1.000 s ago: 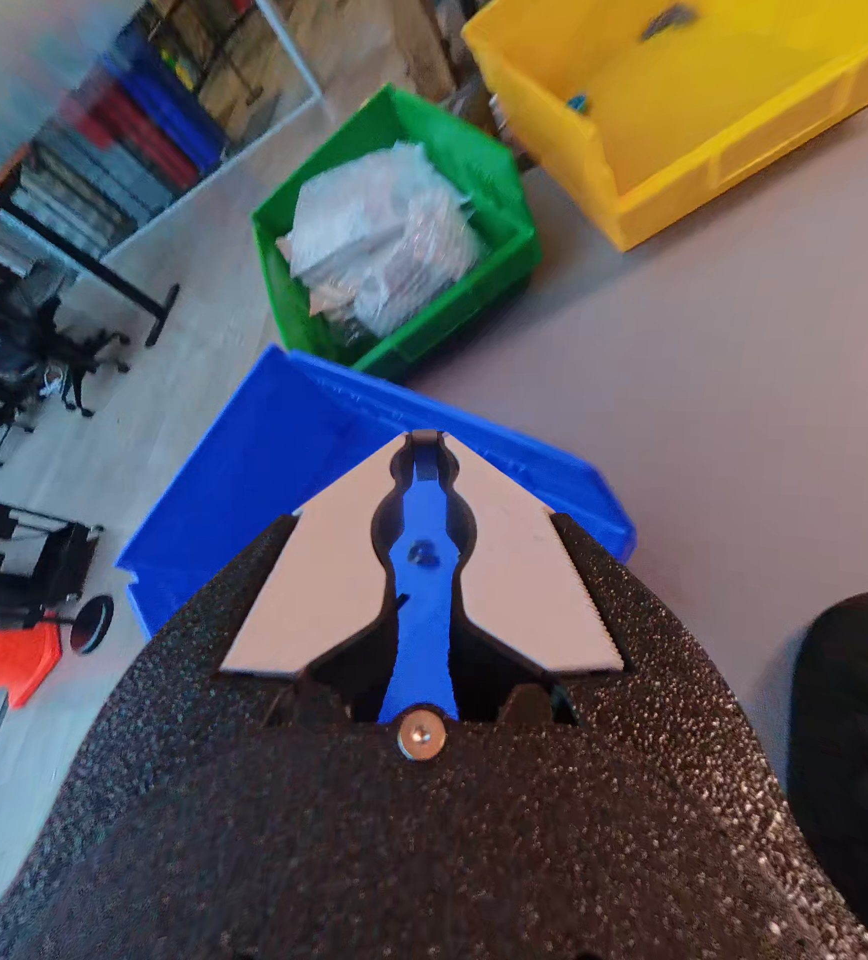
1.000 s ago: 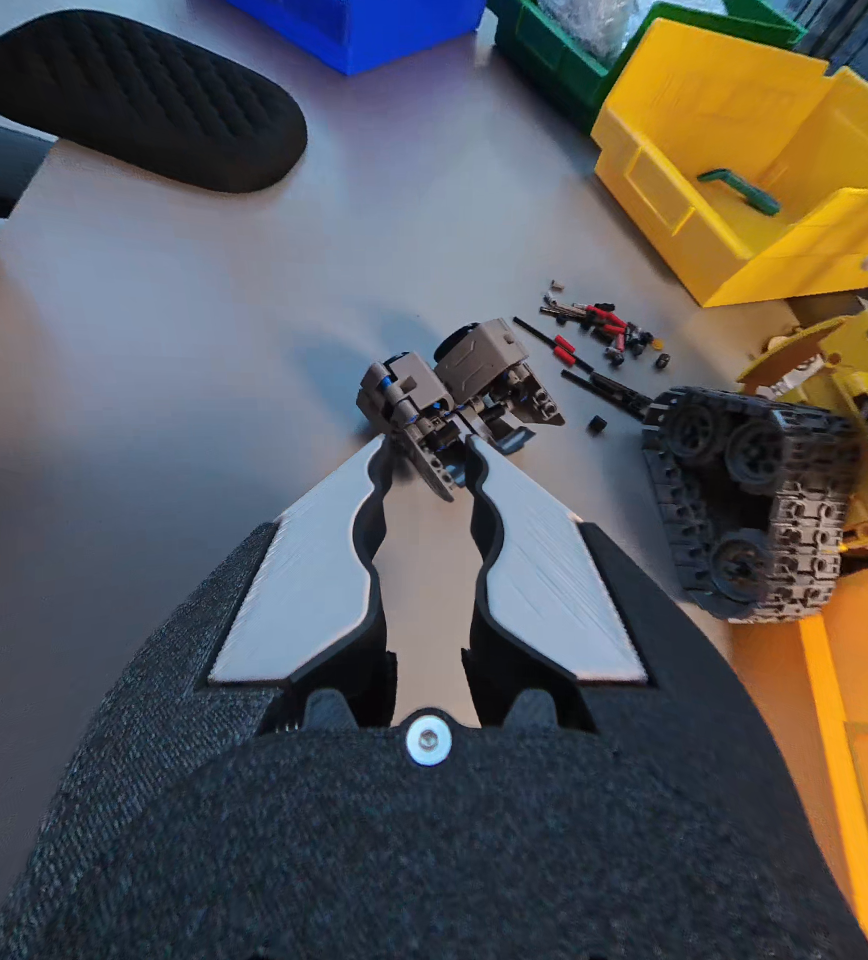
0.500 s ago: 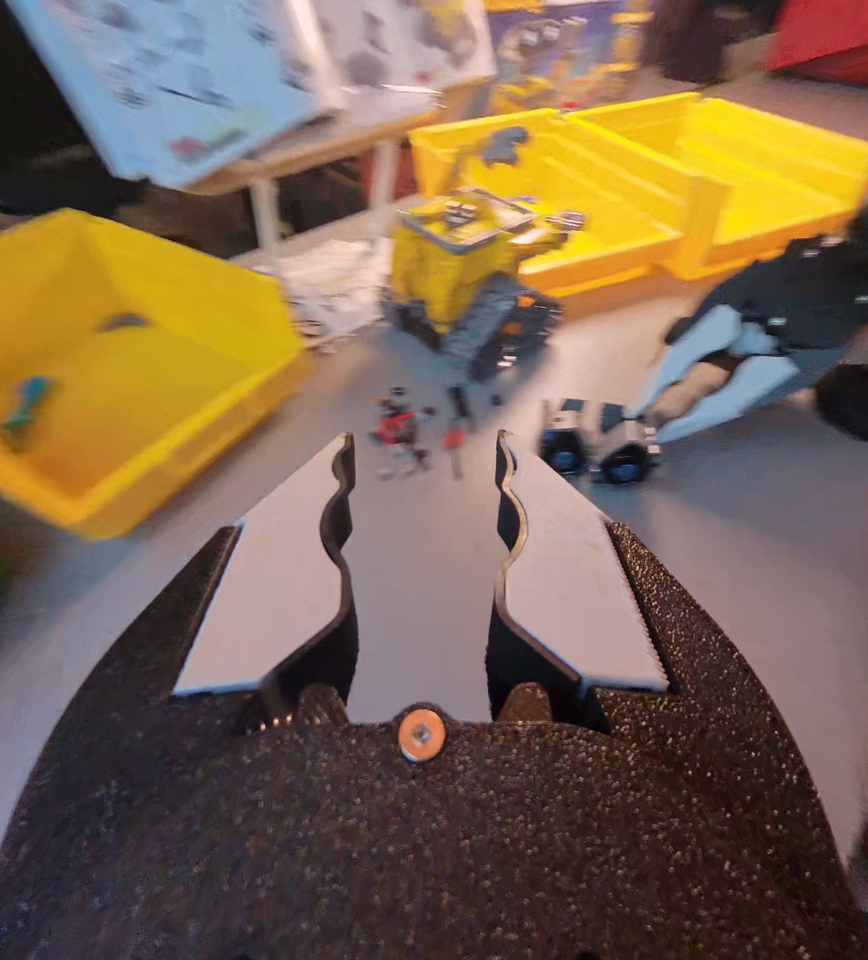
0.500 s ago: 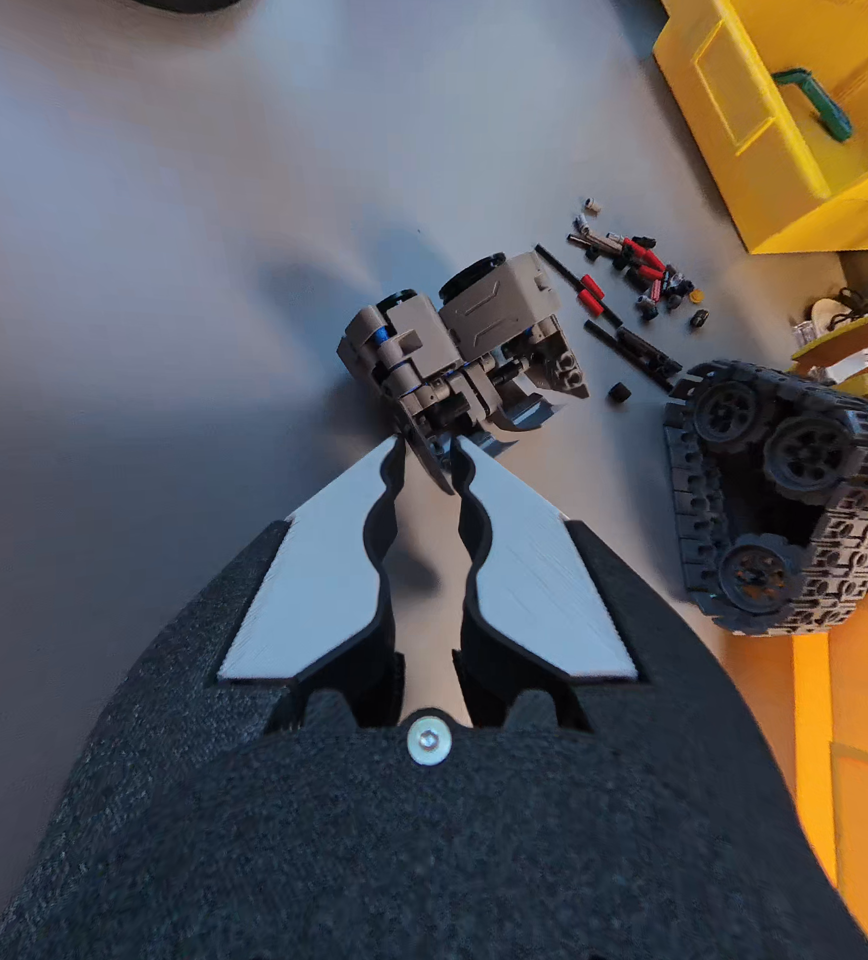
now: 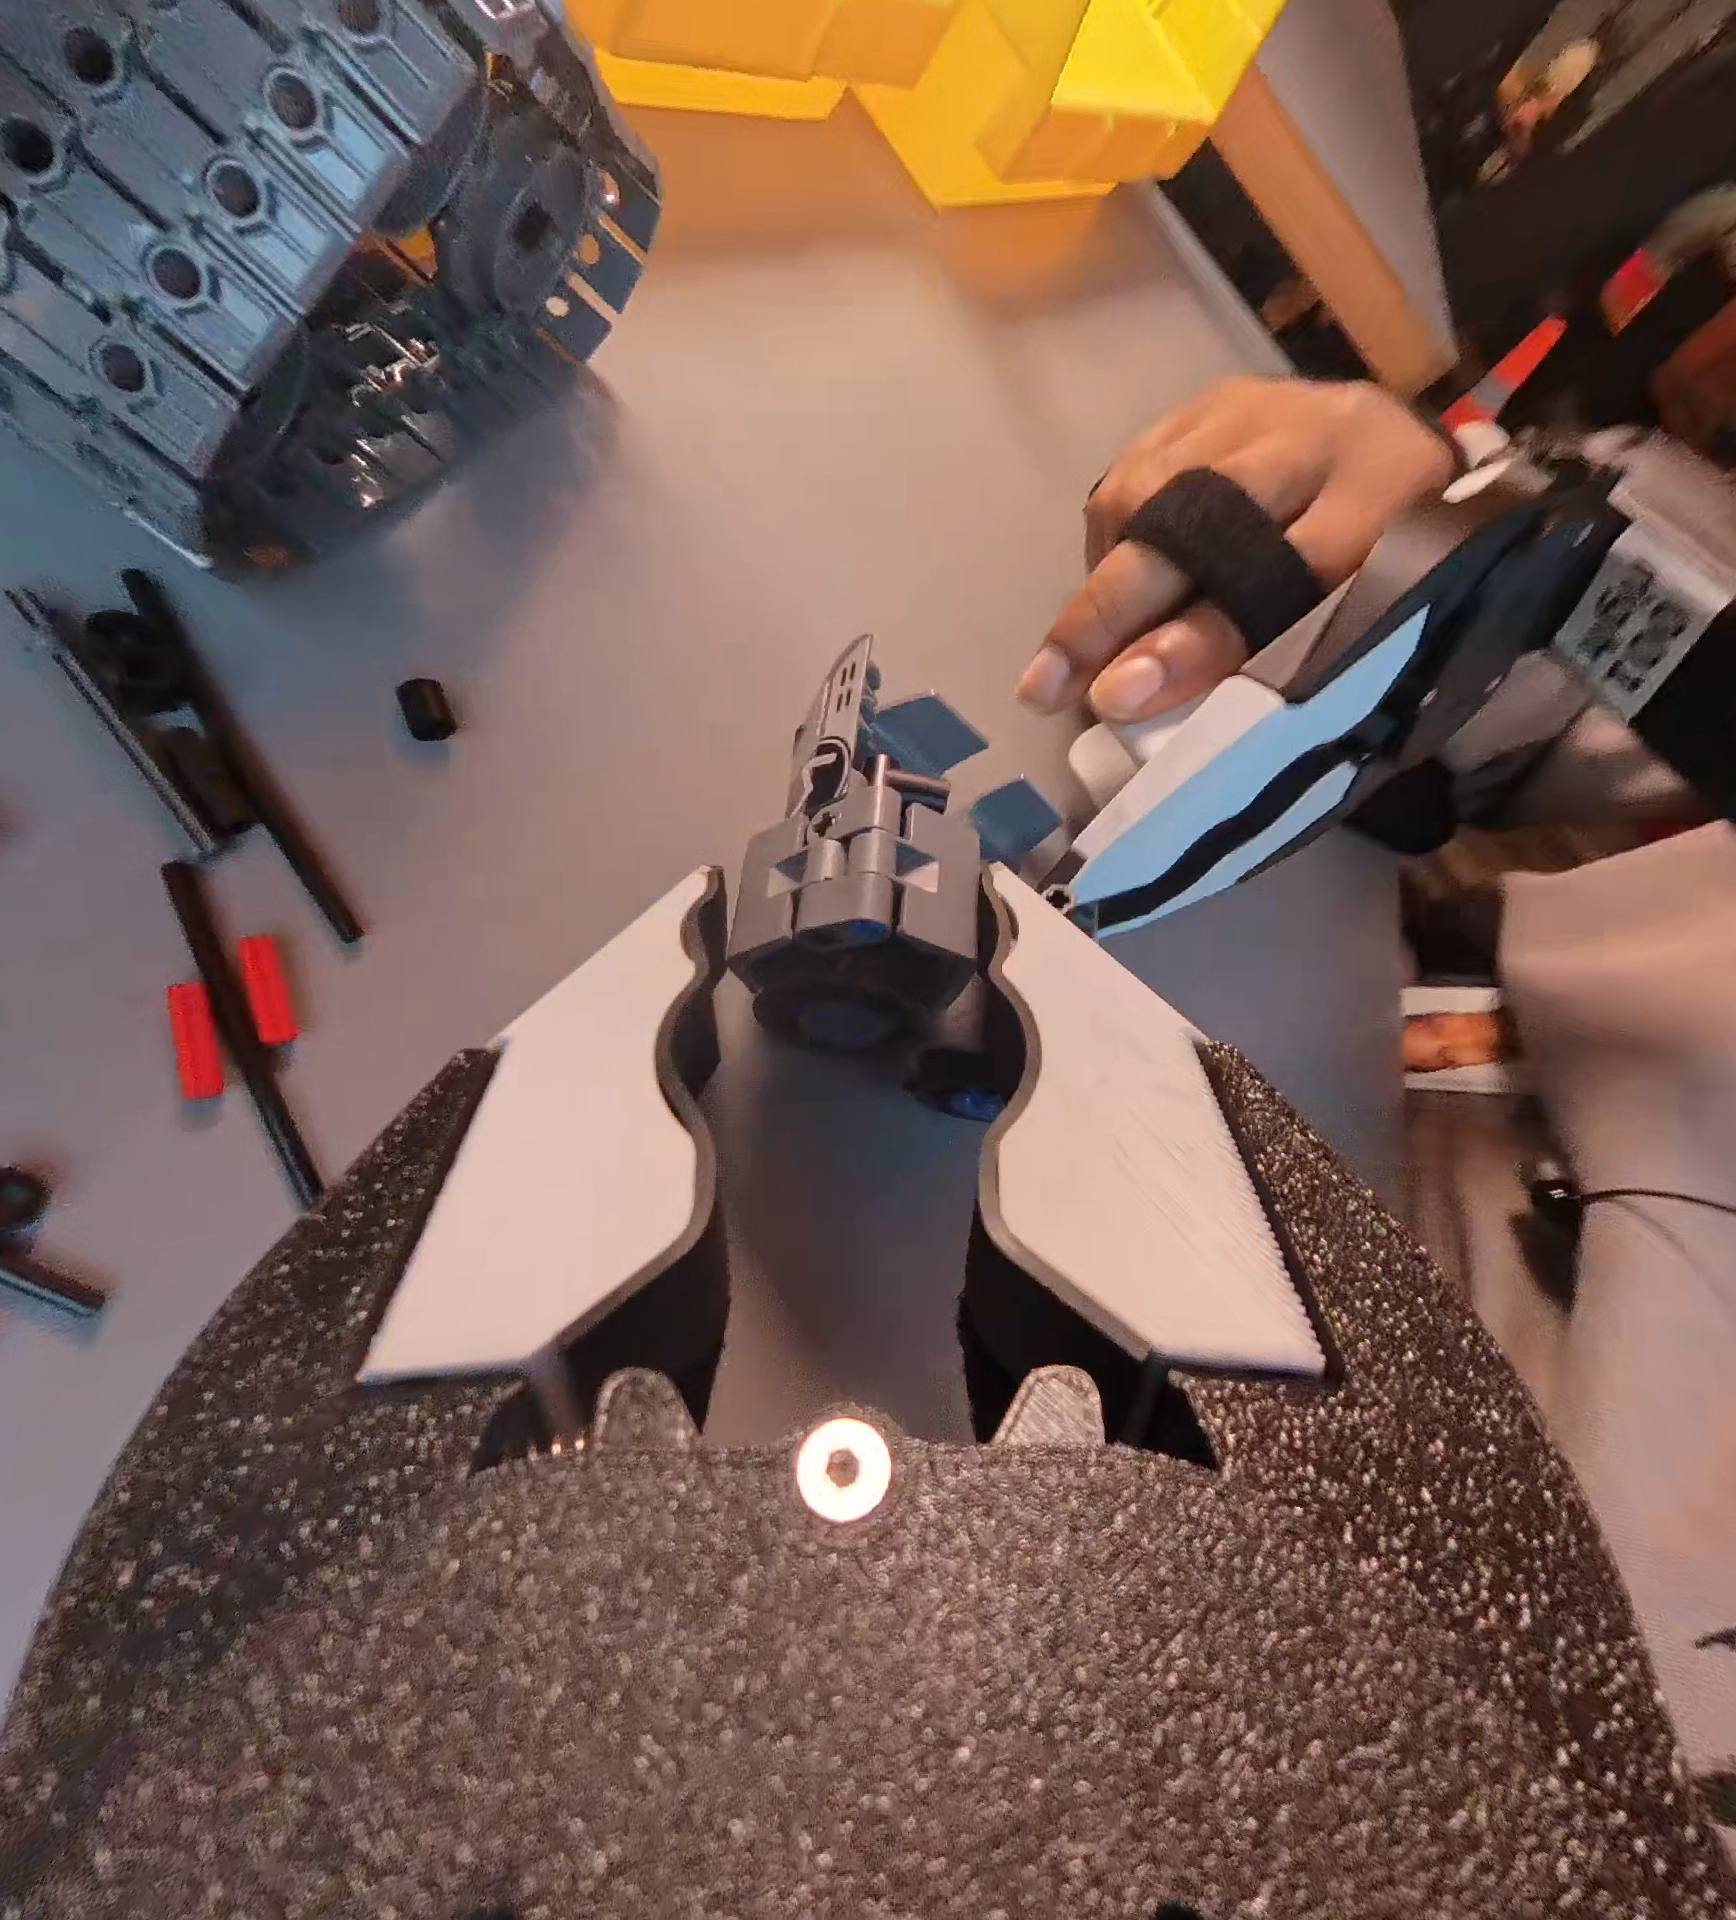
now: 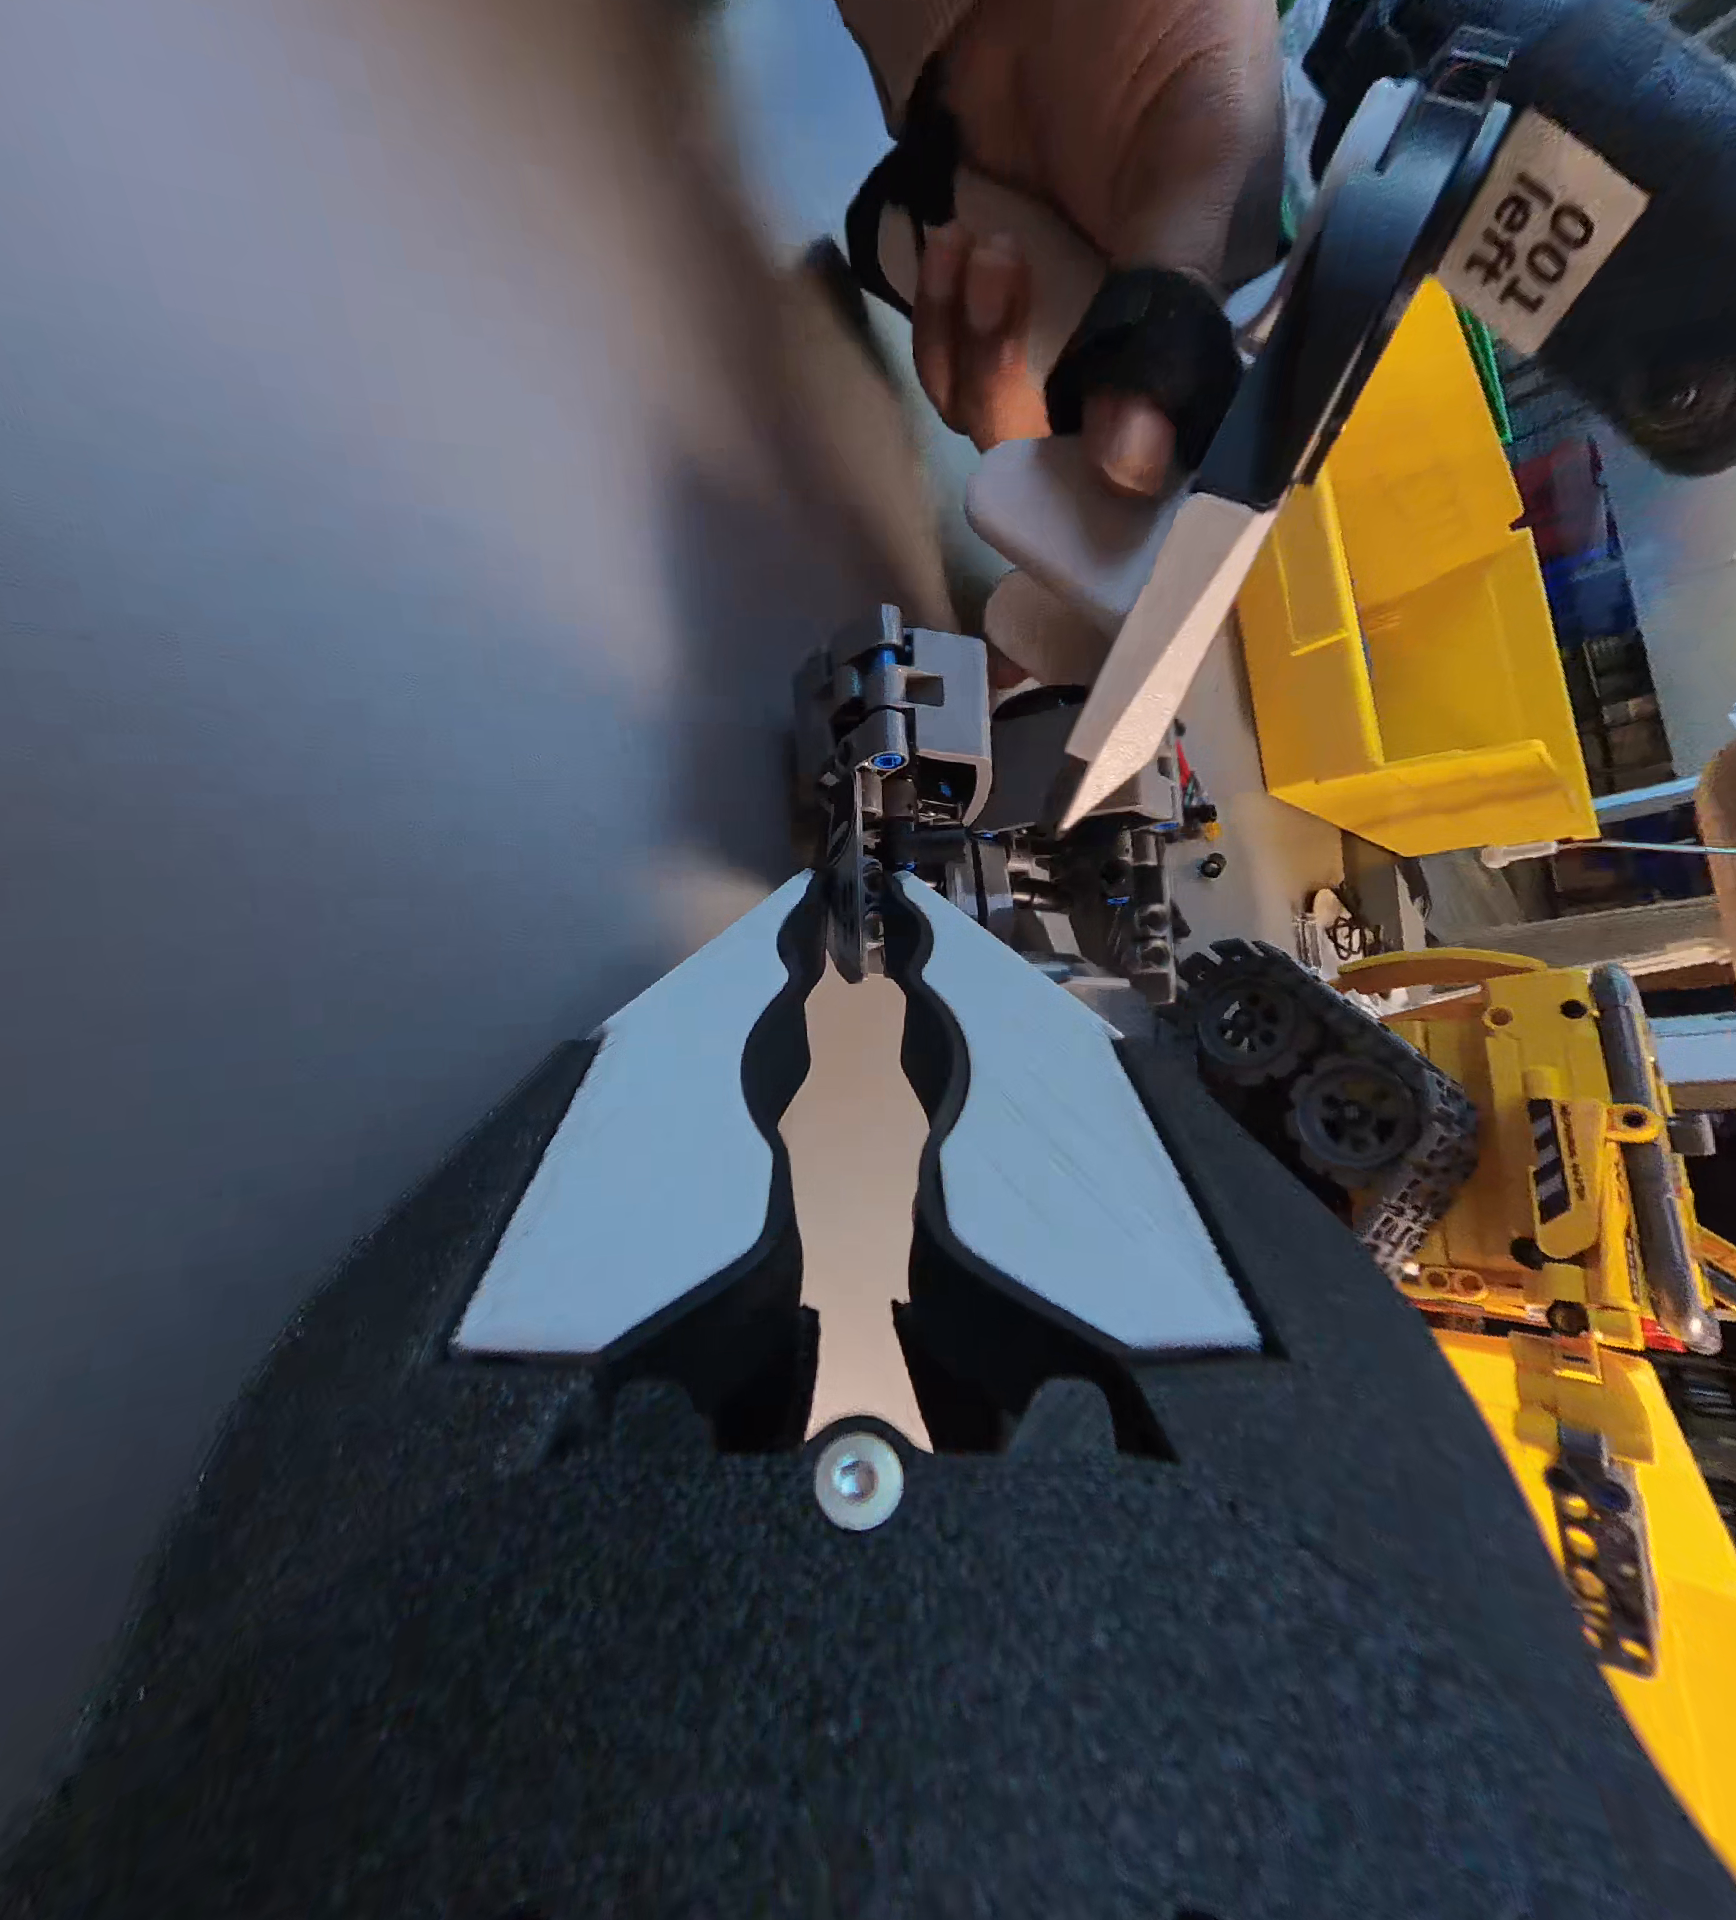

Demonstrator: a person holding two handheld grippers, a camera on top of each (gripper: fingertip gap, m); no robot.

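**A:** What has the left tongs (image 5: 848, 914) got?

**B:** A small grey brick-built assembly (image 5: 848, 883). The two fingers sit either side of its blocky lower end, with a blue-hubbed wheel just under it. They look to be clamped against its sides, holding it above the grey worktop (image 5: 843, 416). The gap is wide because the block is wide.

**A:** And the right tongs (image 6: 851, 914)?

**B:** Clenched on the same grey assembly (image 6: 905, 748), at the other end. In the right wrist view a thin dark strip of it is pinched between the fingertips, which are nearly together. In the left wrist view the right tongs (image 5: 1077, 904) come in from the right, tips touching the model's side, with a hand (image 5: 1248, 520) gripping the handle, one finger through a black loop.

**A:** What lies around it?

**B:** To the left on the worktop are loose parts: black axle rods (image 5: 220, 790), two red pins (image 5: 230, 1013) and a small black bush (image 5: 424, 710). Further up left is a dark tracked undercarriage (image 5: 251, 260), seen from below. Yellow bins (image 5: 999, 94) sit at the far edge.

**A:** Does the right wrist view add anything?

**B:** A yellow tracked construction-vehicle model (image 6: 1446, 1143) just to the right of the assembly, a yellow bin (image 6: 1404, 644) behind, and the left tongs' finger (image 6: 1155, 675) slanting down onto the assembly, with a hand (image 6: 1072, 208) above. The left half of that view is blurred grey surface.
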